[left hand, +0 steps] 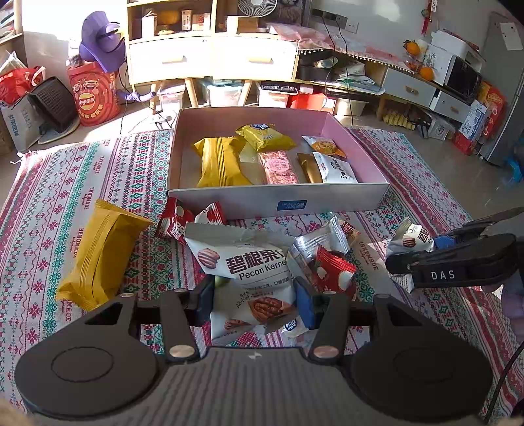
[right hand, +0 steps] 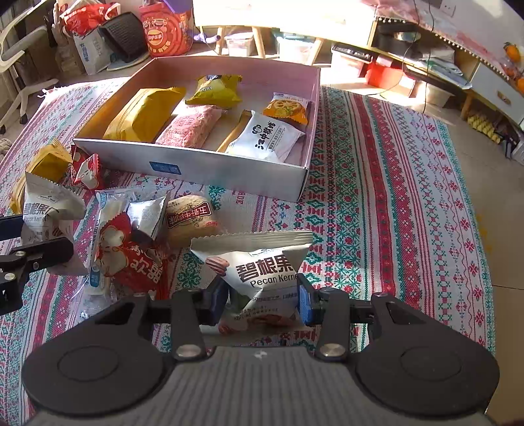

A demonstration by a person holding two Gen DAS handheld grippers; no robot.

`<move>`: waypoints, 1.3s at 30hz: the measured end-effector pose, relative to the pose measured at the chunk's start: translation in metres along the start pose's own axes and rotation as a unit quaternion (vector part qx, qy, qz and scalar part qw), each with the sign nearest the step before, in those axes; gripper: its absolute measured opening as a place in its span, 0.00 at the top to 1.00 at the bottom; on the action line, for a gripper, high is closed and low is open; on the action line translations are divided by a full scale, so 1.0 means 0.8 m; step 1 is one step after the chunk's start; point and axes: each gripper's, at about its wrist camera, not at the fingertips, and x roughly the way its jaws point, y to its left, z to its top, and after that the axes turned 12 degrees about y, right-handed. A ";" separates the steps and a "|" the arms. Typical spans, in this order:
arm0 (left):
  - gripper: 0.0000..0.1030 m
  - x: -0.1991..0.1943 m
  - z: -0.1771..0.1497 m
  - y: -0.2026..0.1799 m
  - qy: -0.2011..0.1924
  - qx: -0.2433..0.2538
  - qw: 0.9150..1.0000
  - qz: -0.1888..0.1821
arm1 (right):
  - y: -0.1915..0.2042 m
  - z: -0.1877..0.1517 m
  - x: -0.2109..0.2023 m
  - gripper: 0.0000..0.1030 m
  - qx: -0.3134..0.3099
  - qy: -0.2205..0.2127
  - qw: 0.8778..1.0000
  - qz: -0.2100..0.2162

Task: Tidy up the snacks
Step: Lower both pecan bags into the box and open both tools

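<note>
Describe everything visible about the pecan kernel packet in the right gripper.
The pecan kernel packet is a white, glossy pillow pouch with crimped, serrated top seal, black Chinese characters, "Pecan Kerne..." lettering and pecan pictures. It looks sealed and puffy. The right gripper clamps its lower half between blue pads, holding it upright, slightly tilted, above the patterned cloth, in front of the box. Nothing else visibly touches it.

A lived-in home living room is showing here: a patterned rug (left hand: 82, 183) is lying on the floor, a wooden cabinet (left hand: 209, 49) is standing against the wall, a fan (left hand: 257, 6) is sitting on top, and a microwave (left hand: 458, 73) is resting on a low unit.
</note>
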 end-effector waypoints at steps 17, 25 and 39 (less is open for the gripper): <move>0.45 -0.022 0.019 0.001 -0.031 -0.005 1.000 -0.005 | 0.000 0.013 -0.050 0.68 0.005 -0.061 0.998 0.025; 0.45 -0.023 0.058 0.008 -0.061 -0.017 0.998 0.002 | -0.016 0.042 -0.061 0.68 0.044 -0.096 0.993 0.048; 0.45 0.038 0.159 0.041 -0.069 -0.059 0.996 0.011 | -0.040 0.130 -0.015 0.68 0.082 -0.110 0.988 0.068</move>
